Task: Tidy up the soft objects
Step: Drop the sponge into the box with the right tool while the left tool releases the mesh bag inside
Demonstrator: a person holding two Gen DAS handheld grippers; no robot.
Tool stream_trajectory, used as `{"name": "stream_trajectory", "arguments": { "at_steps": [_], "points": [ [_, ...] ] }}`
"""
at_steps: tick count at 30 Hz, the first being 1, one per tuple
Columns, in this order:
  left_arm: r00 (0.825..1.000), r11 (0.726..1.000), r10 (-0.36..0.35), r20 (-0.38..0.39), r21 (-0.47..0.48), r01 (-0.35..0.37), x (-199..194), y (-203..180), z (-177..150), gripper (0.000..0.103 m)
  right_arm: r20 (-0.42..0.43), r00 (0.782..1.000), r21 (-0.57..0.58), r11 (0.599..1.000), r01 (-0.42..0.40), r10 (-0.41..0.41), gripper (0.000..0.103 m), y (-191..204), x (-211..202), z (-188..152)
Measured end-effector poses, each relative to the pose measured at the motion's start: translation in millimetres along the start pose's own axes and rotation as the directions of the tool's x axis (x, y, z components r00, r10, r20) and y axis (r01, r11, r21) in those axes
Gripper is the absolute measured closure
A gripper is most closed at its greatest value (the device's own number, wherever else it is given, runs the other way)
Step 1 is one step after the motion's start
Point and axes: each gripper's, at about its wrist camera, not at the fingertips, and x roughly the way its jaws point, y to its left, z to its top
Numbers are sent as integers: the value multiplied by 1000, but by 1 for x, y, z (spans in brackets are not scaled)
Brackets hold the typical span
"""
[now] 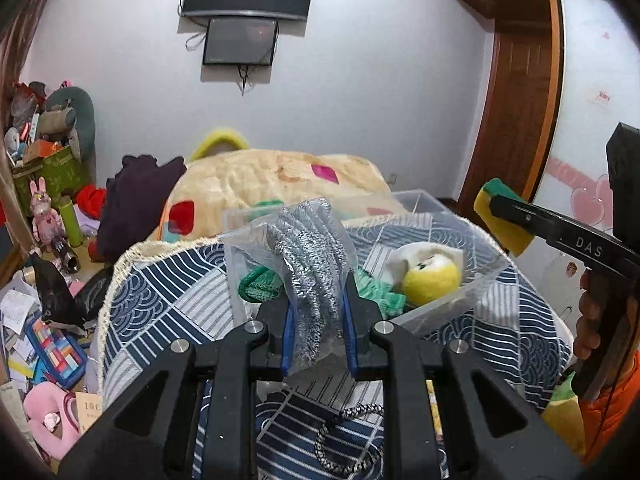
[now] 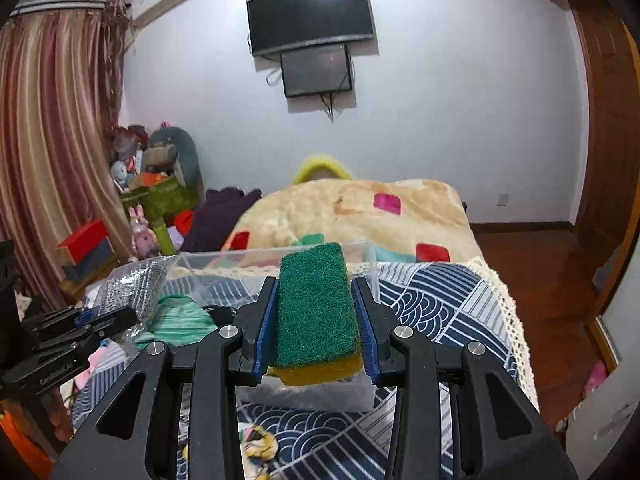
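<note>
Left tongs (image 1: pixel 318 320): pressed onto a clear plastic bag of silver mesh scourers (image 1: pixel 308 256), pinching it by its lower part, with the bulk of the bag standing above the blue pads. Right tongs (image 2: pixel 316 322): clamped on a sponge (image 2: pixel 316 304), green scouring face up, yellow foam beneath. In the left wrist view the same sponge (image 1: pixel 505 216) hangs in the air to the right of the clear plastic bin (image 1: pixel 472 280).

Both loads are held above the bin, which sits on a surface covered by a blue-and-white patterned cloth (image 1: pixel 168 300); what lies under the cloth cannot be told.

Risks, as judged:
- The bag film is slick and the grip takes only its lower part; the bag could slide out or tip over if swung.
- The sponge is compressible; a slackened squeeze could let it drop outside the bin, since it hangs near the right rim.
- The two tools work close together over one small bin; a collision could knock either load loose.

Bin contents: a yellow ball-shaped plush (image 1: pixel 431 276) with a white cloth piece behind it, a green pleated fabric item (image 1: pixel 380 292) and a dark green mesh piece (image 1: pixel 256 284). A second clear container (image 1: pixel 416 200) stands just behind; its contents are not legible.
</note>
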Motion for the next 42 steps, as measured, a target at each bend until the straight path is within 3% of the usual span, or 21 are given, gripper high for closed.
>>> {"name": "stream_trajectory", "arguments": {
  "at_steps": [8,16,18,20,21,27,33,36,38,42],
  "points": [
    [996,1000,15,-85,18,-14,41,-2,-2,83,-100,994,-28,999,32,-34,70,2,38,-11],
    [995,1000,13,-103,15,-12,45,-1,-5,83,-107,992,-79,995,61,-70,68,5,41,-12],
    [994,1000,12,-105,13,-11,43,-1,-5,82,-112,991,-89,994,65,-75,65,5,42,-12],
    [994,1000,12,-105,14,-11,41,-1,-5,80,-119,990,-96,993,66,-77,48,5,42,-14],
    [994,1000,15,-105,14,-14,39,-1,-5,79,-119,990,-97,993,62,-74,45,5,41,-14],
    [996,1000,19,-88,24,-17,25,-5,-4,71,-99,994,-109,993,39,-50,39,8,28,-17],
    [1000,999,20,-17,38,-20,-4,-10,2,55,-59,998,-109,994,20,-27,35,11,9,-11],
    [1000,999,14,19,49,-15,-22,-16,5,40,-24,999,-117,993,19,-22,32,15,-5,-7],
    [999,999,16,44,41,-18,-34,-18,5,19,-4,1000,-123,992,8,-8,31,18,-14,-5],
    [996,999,21,88,28,-24,-53,-20,3,5,21,1000,-134,991,-16,19,24,25,-28,-8]
  ]
}}
